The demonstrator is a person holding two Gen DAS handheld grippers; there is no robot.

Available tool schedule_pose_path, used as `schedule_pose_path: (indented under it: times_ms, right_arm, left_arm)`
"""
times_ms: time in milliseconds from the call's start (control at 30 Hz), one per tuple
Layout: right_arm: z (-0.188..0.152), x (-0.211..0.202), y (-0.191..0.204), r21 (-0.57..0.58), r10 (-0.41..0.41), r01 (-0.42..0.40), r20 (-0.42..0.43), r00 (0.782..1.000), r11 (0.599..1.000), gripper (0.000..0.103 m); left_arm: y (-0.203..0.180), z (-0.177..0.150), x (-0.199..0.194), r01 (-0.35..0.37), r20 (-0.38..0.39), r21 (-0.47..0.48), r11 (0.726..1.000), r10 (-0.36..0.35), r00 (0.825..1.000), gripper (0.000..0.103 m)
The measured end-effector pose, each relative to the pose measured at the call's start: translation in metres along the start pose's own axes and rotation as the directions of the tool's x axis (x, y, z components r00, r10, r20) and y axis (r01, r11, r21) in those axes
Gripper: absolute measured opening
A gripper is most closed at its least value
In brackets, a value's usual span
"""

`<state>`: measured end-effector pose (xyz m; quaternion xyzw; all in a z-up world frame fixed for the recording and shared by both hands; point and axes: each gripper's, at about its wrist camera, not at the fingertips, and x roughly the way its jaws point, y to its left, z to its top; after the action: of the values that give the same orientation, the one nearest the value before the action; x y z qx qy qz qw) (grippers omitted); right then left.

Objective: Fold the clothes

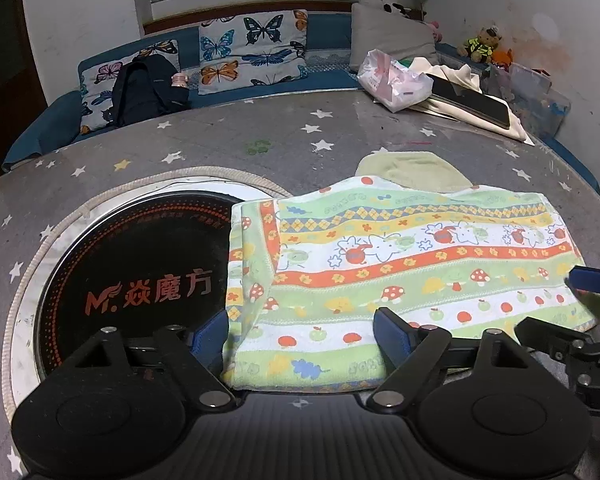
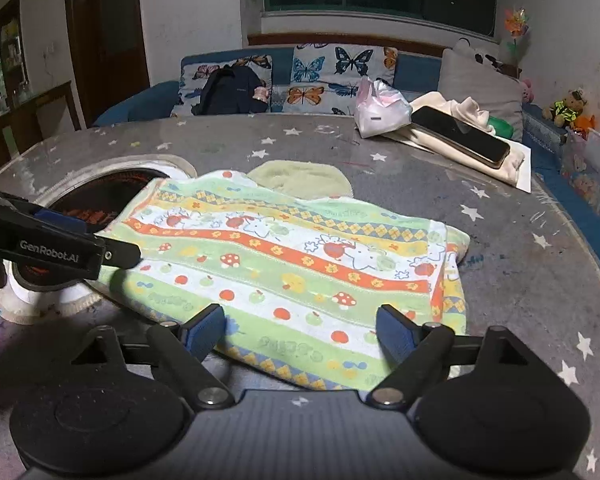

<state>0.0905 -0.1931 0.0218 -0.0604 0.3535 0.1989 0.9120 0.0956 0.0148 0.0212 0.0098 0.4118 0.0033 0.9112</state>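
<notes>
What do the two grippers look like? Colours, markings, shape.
Both match: the left gripper and right gripper have matte black bodies, two round black discs at the base, black linkage arms with silver pivot pins, and blue-padded fingers. White "GenRobot.AI" lettering runs along the side. No cables or sleeves visible.

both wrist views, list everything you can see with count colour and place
patterned cloth: 1, green, orange and white stripes with mushrooms, folded, near side of table
pale green cloth: 1, partly under the patterned cloth's far edge
table: 1, grey with white stars
induction cooktop: 1, black, round, set in the table, partly covered by patterned cloth
phone: 1, black, far right of table on a cream cloth
plastic bag: 1, white and pink, left of the phone
butterfly cushions: 2, on the blue sofa
backpack: 1, black, on the sofa
teddy bear: 1, brown, far right
left gripper: open, over the cloth's near edge
right gripper: open, over the cloth's near edge
</notes>
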Motion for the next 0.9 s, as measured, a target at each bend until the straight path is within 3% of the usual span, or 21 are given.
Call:
schedule_pose_path:
  times_ms: [300,900]
  right_arm:
    - [-0.009,-0.009,0.003,0.039,-0.020,0.020,0.004,1.000,0.999,0.103]
    - [-0.028,-0.027,0.007,0.083,-0.012,0.013,-0.006,1.000,0.997,0.103]
  left_arm:
    - [-0.004,-0.011,-0.014,0.024,0.003,-0.005,1.000,-0.024,1.000,0.091]
    - [-0.016,-0.044,-0.035,0.058,-0.016,0.009,0.998,-0.058,0.998,0.102]
